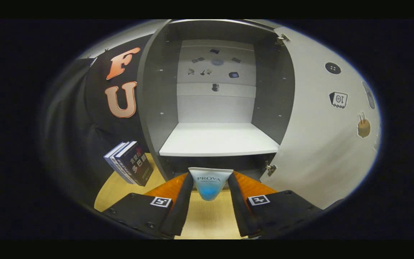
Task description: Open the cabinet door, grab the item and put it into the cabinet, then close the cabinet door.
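Gripper view: tool [210, 187] clenched on a white-and-blue tube [210, 183] before the open cabinet [219, 140].

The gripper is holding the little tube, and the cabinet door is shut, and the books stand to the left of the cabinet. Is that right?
Not quite: the door is open, swung out to the right, and the gripper view shows the white shelf inside the cabinet. The rest holds: the gripper has both fingers pressed on the tube, and the books stand left of the cabinet.

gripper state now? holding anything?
Gripper: shut on the tube, both fingers pressing its sides, in front of the open cabinet.
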Demonstrator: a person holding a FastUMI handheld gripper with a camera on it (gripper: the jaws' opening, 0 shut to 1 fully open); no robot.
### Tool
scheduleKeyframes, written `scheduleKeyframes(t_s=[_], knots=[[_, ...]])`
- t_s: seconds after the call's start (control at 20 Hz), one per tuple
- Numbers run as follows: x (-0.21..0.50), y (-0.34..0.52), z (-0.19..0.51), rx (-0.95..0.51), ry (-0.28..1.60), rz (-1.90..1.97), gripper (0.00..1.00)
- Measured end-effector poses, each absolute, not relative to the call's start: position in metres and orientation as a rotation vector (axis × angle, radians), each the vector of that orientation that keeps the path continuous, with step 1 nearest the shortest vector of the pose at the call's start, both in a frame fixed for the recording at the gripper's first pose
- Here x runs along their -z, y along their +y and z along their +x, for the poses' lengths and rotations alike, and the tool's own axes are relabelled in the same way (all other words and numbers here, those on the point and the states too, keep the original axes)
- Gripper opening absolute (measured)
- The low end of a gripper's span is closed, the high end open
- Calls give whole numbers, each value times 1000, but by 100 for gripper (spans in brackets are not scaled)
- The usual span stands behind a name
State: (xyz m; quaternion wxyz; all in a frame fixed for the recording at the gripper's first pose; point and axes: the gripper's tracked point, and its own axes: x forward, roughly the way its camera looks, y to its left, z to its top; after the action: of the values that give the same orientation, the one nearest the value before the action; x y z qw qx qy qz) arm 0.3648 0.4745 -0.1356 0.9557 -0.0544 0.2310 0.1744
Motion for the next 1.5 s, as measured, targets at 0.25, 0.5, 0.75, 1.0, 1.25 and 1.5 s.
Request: scheduleKeyframes(t_s=[0.25,0.5,0.75,1.0,1.25,1.5], knots=[[99,494,413,-359,402,-109,63],[83,504,469,-333,360,-113,63],[93,509,520,-300,354,-110,63],[107,505,543,-292,372,-99,64],[98,501,538,-301,346,-89,68],[85,491,502,-320,304,-102,99]])
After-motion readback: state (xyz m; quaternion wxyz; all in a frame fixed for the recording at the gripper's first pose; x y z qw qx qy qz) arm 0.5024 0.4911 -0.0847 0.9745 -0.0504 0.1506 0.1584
